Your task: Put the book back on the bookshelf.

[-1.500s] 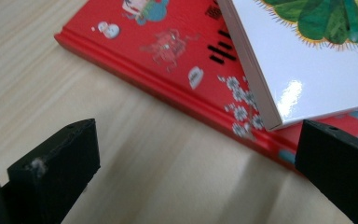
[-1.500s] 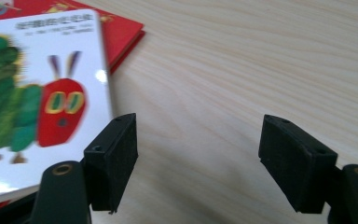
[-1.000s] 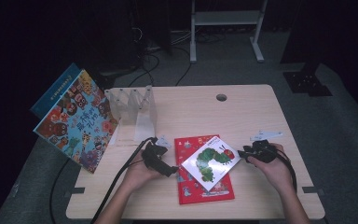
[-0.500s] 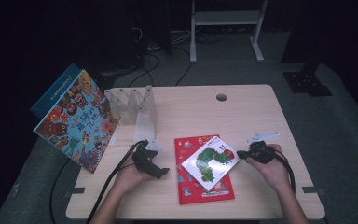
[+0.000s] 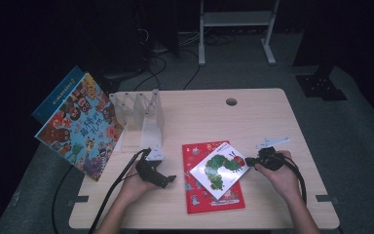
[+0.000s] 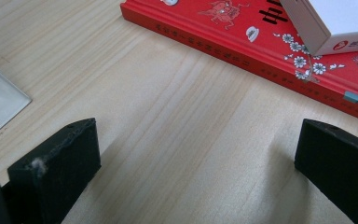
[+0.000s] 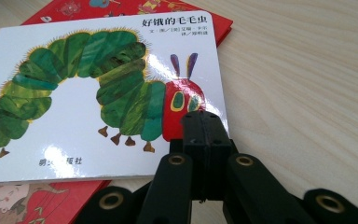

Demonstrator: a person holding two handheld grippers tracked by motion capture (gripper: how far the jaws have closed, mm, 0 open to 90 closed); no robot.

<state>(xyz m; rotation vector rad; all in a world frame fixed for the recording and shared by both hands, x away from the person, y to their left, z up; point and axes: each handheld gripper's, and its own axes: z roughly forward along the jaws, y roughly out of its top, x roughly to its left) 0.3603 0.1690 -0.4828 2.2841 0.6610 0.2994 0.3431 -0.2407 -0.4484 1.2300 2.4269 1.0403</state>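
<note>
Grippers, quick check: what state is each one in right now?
Left gripper: open, jaws wide apart over bare table, holding nothing.
Right gripper: shut, jaws pressed together at the caterpillar book edge; grip on it cannot be told.

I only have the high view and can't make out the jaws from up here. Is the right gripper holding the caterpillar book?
Observer: No. In the right gripper view, the right gripper has its jaws shut against each other. Their tip is at the edge of the caterpillar book, beside the red head.
Operator: And the left one?
Observer: The left gripper is wide open, with bare table between its jaws.
Operator: What lies ahead of it?
Observer: The long edge of the red book, with a corner of the caterpillar book resting on top of it.
</note>
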